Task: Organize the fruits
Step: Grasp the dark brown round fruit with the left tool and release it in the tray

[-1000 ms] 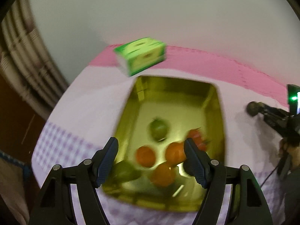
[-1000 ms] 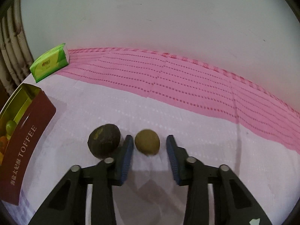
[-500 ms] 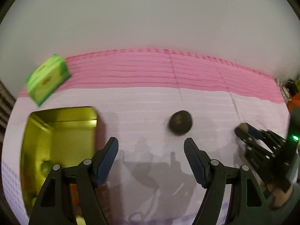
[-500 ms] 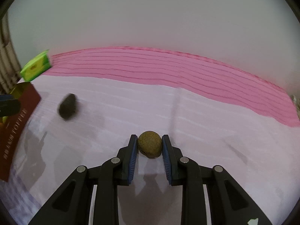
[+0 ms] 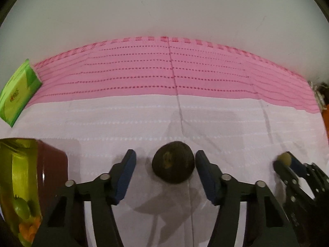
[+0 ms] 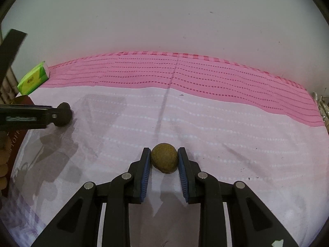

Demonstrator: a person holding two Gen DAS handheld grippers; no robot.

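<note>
Your left gripper now stands spread around the dark fruit, a clear gap at each pad; half a second ago that fruit lay well ahead of the fingers, and a second ago this gripper hung over the tin. You have swung off the tin and bracketed the next fruit, but nothing is gripped on this side yet.

Your right gripper is pinching the brown fruit, both pads touching its flanks. A second ago the jaws stood wide around it; half a second ago they were already on it. That fruit appears secured, so both loose fruits are in hand or nearly so.

Orientation: the dark fruit is near round, slightly wider than tall in your view, so its long axis runs across the jaws (a pale patch faces the camera). The brown fruit is likewise near round; no clear axis can be told.

Position: both fruits rest on the cloth, in its white near half, well short of the pink band. The tin sits at the cloth's left edge, fruits already inside.
</note>
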